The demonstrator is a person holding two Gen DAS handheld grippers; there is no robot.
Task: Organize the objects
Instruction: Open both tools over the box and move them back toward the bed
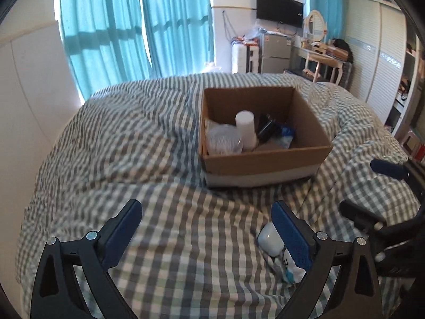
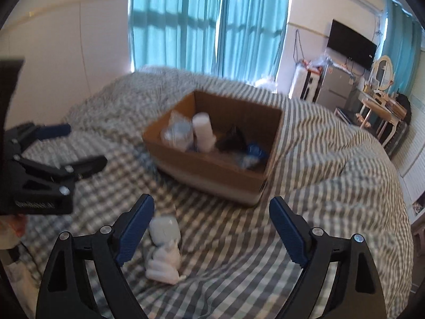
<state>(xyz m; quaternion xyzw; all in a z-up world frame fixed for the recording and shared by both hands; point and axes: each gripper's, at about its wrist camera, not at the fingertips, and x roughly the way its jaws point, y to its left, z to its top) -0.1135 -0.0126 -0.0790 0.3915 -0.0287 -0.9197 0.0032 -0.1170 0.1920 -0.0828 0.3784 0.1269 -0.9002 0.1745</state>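
Note:
An open cardboard box (image 1: 265, 162) (image 2: 207, 170) sits on the checked duvet (image 1: 132, 146). In it stand a white cylinder (image 1: 245, 130) (image 2: 203, 133), a clear plastic tub (image 1: 224, 141), a black item (image 1: 267, 127) and a blue-and-white packet (image 1: 285, 135). A small white case (image 1: 268, 240) (image 2: 164, 228) and a white printed packet (image 1: 290, 269) (image 2: 163, 264) lie on the duvet in front of the box. My left gripper (image 1: 208, 226) (image 2: 71, 147) is open, the case just inside its right finger. My right gripper (image 2: 212, 223) (image 1: 372, 191) is open, the case beside its left finger, untouched.
Teal curtains (image 1: 132, 32) hang behind the bed. At the far right are a wall TV (image 1: 279, 9), a small fridge (image 1: 275, 53), a dressing table with mirror (image 1: 318, 53) and a white wardrobe (image 1: 377, 61). The duvet slopes off to the right.

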